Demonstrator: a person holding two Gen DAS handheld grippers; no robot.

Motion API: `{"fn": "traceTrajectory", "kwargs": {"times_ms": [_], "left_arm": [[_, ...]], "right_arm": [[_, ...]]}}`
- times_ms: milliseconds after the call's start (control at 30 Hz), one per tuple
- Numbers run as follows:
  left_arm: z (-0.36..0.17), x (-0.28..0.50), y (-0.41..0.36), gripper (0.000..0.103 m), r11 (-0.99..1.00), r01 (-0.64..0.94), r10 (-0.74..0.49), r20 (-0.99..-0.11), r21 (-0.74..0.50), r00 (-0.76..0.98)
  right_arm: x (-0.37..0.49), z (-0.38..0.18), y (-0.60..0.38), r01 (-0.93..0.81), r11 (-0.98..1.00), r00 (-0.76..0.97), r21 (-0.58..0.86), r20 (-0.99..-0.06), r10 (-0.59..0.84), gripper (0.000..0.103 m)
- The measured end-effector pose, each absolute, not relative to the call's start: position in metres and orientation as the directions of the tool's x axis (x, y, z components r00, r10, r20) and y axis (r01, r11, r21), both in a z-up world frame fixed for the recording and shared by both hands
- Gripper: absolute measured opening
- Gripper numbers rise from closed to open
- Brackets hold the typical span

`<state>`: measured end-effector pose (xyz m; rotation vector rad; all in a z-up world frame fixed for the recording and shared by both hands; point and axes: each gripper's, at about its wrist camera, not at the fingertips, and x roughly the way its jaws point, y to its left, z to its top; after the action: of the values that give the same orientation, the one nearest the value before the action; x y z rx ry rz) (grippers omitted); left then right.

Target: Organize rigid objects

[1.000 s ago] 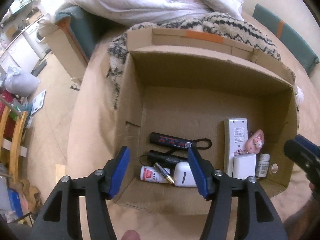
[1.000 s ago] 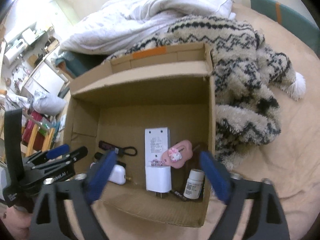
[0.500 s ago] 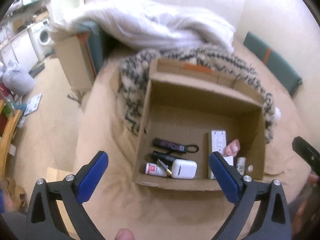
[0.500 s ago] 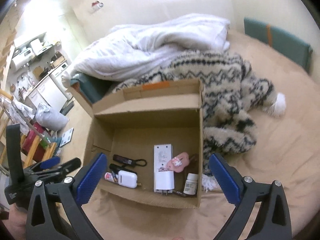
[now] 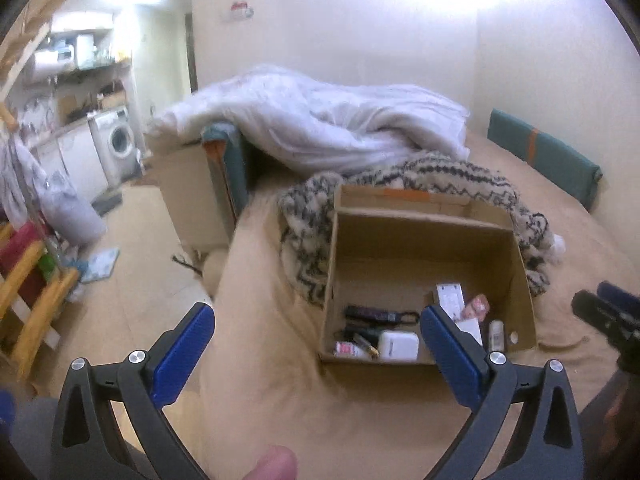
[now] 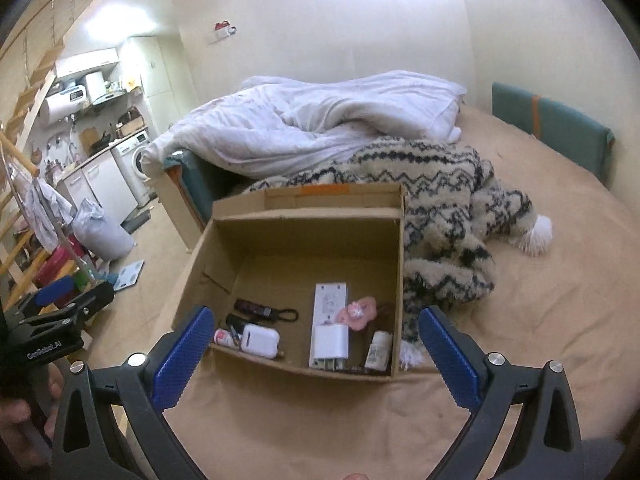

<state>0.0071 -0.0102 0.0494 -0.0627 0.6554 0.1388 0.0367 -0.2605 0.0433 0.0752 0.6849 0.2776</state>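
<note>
An open cardboard box stands on the tan bed. Inside lie a white remote, a white charger, a pink toy, a small white bottle, a white case, a black stick with a loop and a red-labelled tube. My left gripper is open and empty, held back and left of the box. My right gripper is open and empty, in front of the box's near wall.
A patterned fuzzy blanket lies behind and right of the box. A white duvet is heaped at the back. A green headboard cushion stands far right. The bed edge drops to the floor at left, with a wooden rack.
Both grippers have opened wide and pulled back and up from the box, which now looks smaller and farther. The box contents have not moved.
</note>
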Motion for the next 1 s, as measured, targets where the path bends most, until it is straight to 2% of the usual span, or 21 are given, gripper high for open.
{"fn": "traceTrajectory", "kwargs": {"times_ms": [67,167,1000], "left_arm": [[0.039,0.012,-0.006,0.102,0.988,-0.144,0.081,-0.649,-0.045,0.756],[0.032,0.017,-0.002,0.102,0.986,-0.149,0.065,-0.672,-0.069,0.738],[0.027,0.016,-0.009,0.102,0.99,-0.137,0.073,-0.667,-0.044,0.741]], "right_arm": [[0.039,0.034,-0.258,-0.211,0.968,0.726,0.134,-0.642,0.247,0.103],[0.039,0.036,-0.257,-0.211,0.968,0.745,0.132,-0.619,0.247,0.103],[0.042,0.036,-0.255,-0.21,0.968,0.731,0.135,-0.636,0.248,0.103]]}}
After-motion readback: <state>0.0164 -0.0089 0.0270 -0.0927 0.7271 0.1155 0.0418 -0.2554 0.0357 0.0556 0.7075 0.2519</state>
